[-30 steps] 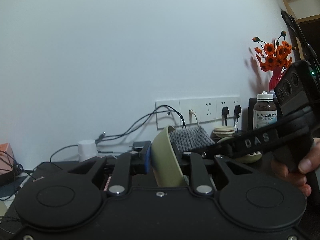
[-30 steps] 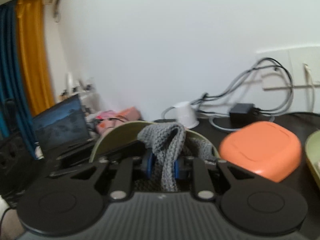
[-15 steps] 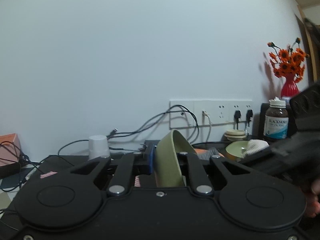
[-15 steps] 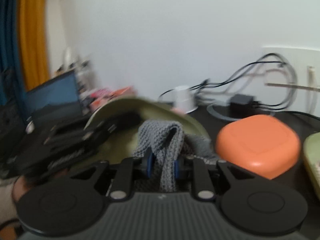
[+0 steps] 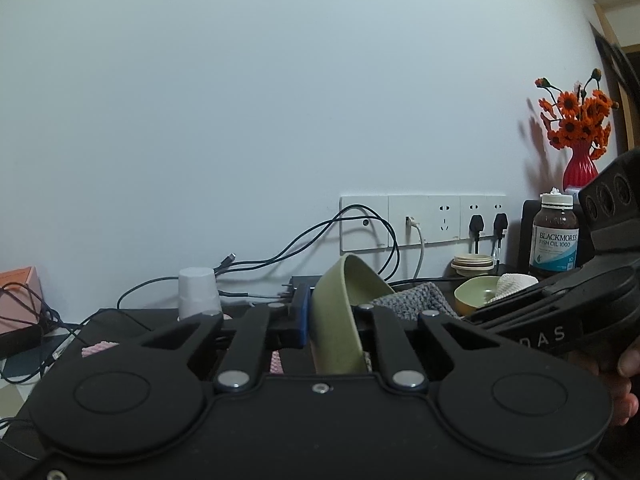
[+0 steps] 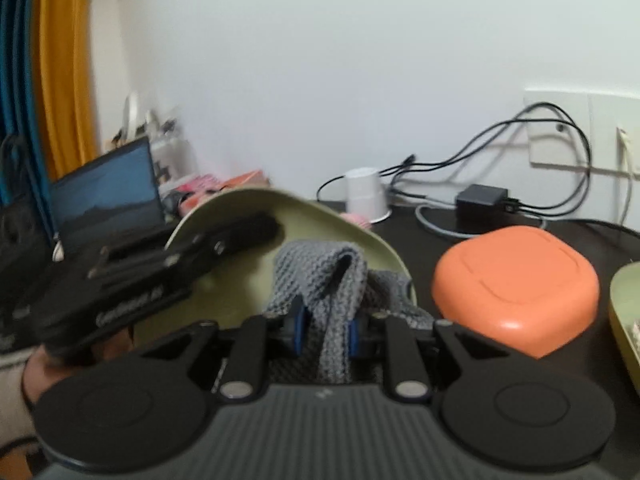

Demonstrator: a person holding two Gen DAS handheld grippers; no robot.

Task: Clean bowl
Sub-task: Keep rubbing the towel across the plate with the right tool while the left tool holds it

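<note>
Olive-green and rigid, the bowl is held tilted on edge above the dark desk, its wall pinched between the jaws of the left gripper, which are pressed onto the rim from both sides. In the right wrist view the same gripper is seen reaching in from the left, one finger lying inside the bowl. Further right, a grey knitted cloth is clamped in the jaws of the right gripper, bunched and hanging over the bowl's inner face; whether it is touching the surface cannot be told through the motion blur. To the right of that, an orange lidded box rests on the desk, and the edge of a second green bowl is cut off at the frame's border.

The bowl is judged light, stiff and smooth, probably plastic or melamine, so it may slip under wiping pressure; hold is best taken at the rim. The cloth is soft and yielding, and is best gripped at a fold
</note>
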